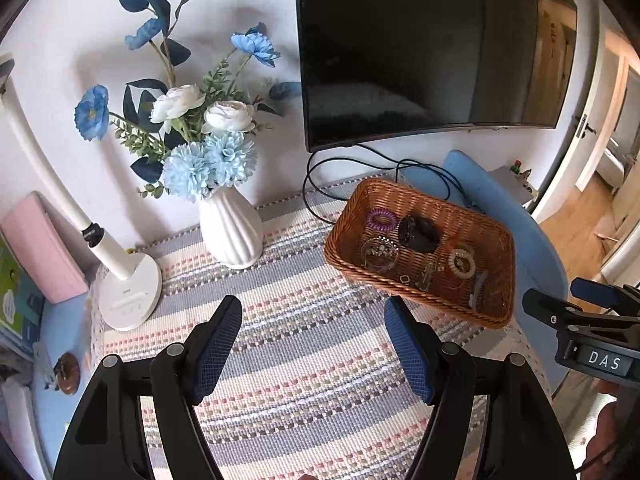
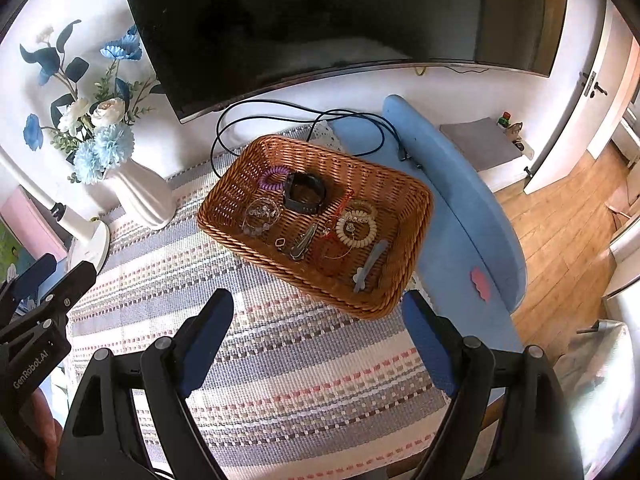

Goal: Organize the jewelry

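The left gripper (image 1: 313, 320) is held over the striped cloth (image 1: 304, 360) on the tabletop, its jaws spread wide with nothing between them and nothing touched. The right gripper (image 2: 318, 314) is likewise held with jaws spread wide and empty, just before the near rim of the wicker basket (image 2: 224, 196). The basket is set toward the tabletop's far right corner. Inside it are seen a purple coil hair tie (image 2: 272, 179), a black clip (image 2: 305, 193), a cream coil bracelet (image 2: 357, 229) and a grey hair clip (image 2: 370, 261).

Left gripper (image 1: 313, 344) tilted downward, jaws apart and empty, right gripper (image 2: 318, 338) likewise wide, holding nothing
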{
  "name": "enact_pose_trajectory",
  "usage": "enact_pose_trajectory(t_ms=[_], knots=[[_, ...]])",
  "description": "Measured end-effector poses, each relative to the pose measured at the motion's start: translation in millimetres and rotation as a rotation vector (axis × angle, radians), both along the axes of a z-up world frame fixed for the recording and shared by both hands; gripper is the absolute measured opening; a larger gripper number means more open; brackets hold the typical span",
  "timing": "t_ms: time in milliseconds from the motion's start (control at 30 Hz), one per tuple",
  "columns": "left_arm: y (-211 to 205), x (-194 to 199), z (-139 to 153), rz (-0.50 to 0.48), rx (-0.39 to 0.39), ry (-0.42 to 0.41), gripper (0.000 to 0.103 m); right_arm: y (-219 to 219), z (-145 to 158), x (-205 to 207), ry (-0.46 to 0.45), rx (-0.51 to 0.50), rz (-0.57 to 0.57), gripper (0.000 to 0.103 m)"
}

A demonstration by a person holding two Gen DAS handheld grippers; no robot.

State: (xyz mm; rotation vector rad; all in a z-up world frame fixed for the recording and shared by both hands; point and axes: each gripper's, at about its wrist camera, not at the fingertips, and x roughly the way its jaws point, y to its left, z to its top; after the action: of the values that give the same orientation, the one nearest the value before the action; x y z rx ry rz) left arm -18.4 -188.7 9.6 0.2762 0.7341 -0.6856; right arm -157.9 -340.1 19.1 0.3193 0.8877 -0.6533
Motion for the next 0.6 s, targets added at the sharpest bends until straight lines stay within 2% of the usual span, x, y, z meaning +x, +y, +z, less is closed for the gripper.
enact_pose_trajectory(t_ms=[600], knots=[[9.6, -4.4, 3.2, 0.038, 0.000, 0.003, 0.075, 5.5, 2.5, 3.8, 0.003, -0.005, 0.057, 0.087]])
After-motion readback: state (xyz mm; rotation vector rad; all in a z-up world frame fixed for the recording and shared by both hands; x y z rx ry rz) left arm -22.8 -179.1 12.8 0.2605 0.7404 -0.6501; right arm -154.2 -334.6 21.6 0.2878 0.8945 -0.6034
